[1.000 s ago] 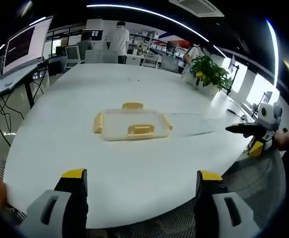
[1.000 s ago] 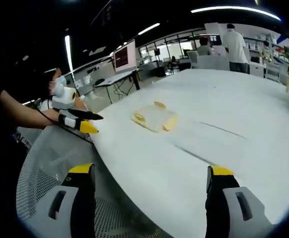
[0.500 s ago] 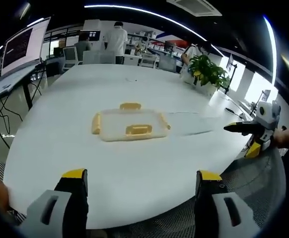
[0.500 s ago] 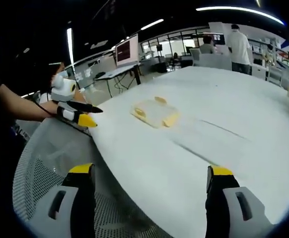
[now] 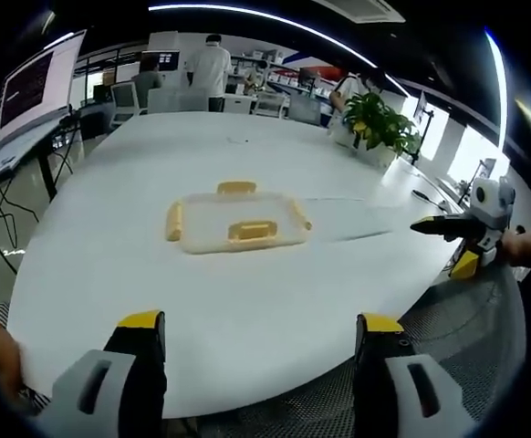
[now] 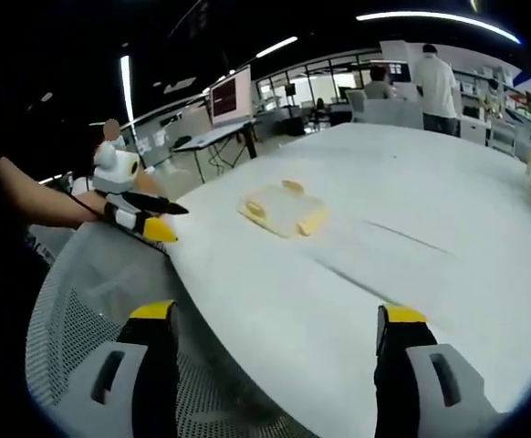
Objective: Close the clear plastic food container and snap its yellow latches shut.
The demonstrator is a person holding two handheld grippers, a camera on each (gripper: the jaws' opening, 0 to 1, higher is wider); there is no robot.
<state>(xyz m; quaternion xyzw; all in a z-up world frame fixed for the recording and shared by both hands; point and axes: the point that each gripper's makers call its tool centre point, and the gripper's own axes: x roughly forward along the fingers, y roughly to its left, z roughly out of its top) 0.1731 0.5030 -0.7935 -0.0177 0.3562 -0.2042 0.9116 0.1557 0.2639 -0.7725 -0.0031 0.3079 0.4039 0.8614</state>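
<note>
Container (image 5: 236, 222) of clear plastic sits flat on the big white table (image 5: 247, 301), out in the middle, well apart from both grippers. Its lid looks down on it, and yellow latches (image 5: 252, 230) show on its sides. In the right gripper view the same container (image 6: 284, 208) lies far off to the left. The left gripper (image 5: 256, 333) hangs over the near edge of the table, jaws wide apart and holding nothing. The right gripper (image 6: 275, 328) is over the table edge too, jaws wide apart and holding nothing. A green plant (image 5: 380, 128) stands at the far right of the table. People (image 5: 209, 68) stand far behind it.
</note>
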